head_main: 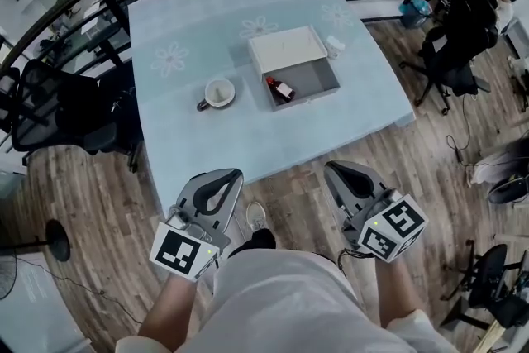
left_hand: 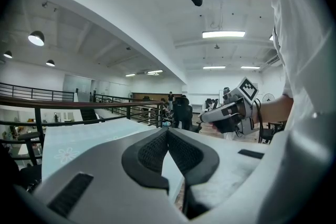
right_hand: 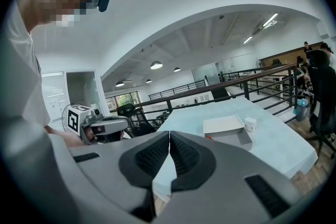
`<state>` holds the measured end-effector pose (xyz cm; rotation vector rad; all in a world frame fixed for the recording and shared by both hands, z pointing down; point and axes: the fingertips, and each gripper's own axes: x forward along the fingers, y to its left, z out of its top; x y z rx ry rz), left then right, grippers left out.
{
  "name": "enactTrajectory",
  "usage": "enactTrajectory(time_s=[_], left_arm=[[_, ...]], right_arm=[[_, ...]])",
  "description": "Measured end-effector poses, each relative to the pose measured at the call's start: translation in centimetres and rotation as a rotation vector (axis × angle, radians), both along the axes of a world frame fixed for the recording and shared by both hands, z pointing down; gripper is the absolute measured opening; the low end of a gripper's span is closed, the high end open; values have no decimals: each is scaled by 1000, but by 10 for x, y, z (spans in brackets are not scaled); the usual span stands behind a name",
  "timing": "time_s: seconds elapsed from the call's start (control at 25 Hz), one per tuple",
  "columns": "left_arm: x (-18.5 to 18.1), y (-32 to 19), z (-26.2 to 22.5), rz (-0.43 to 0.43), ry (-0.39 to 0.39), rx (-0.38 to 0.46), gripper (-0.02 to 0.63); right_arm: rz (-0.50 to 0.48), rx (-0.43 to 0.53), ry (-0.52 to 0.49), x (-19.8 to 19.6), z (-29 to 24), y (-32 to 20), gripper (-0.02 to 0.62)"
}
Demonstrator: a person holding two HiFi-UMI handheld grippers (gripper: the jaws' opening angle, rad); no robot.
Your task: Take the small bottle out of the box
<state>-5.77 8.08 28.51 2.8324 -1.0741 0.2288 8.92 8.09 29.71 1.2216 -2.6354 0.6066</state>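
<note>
Task stage: not started, as I read it. Nothing is done yet; the reach, the grasp and the lift out are all left.
Small bottle (head_main: 281,89): it lies on its side inside the box (head_main: 318,78), in the near-left part of the grey tray, red cap pointing to the far left. Nothing touches it.
Box: open on the table (head_main: 190,21), right of centre, with its white lid (head_main: 285,48) laid back on the far side. I judge no opening step is needed.
Neighbours: a mug (head_main: 218,93) stands left of the box, apart from it. A small white cup (head_main: 334,45) sits just beside the box's far-right corner. Neither blocks a straight path to the bottle.
Left gripper (head_main: 234,174): I hold it low over the wooden floor, on the near side of the table edge and well apart from the box. In its own view the two dark pads are pressed together at the tips with nothing between them.
Right gripper (head_main: 331,167): same height, near the table's near edge and right of the left one. Its pads meet along their front line, and it is empty.
What is left: I would need to spread one pair of jaws, carry it forward over the table, come down on the bottle's body and bring it clear of the tray wall.
Risk: the bottle lies close to the near wall, so I expect little room for a jaw on that side.
</note>
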Motion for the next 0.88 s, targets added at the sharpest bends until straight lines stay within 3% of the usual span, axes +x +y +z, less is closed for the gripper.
enactTrajectory(time_s=[0.28, 0.88], left_arm=[[-29, -35, -3, 6, -2, -7, 21], [-54, -75, 6, 24, 20, -9, 21]], right_arm=[[6, -6, 6, -28, -4, -36, 23], [-5, -10, 22, -62, 4, -79, 23]])
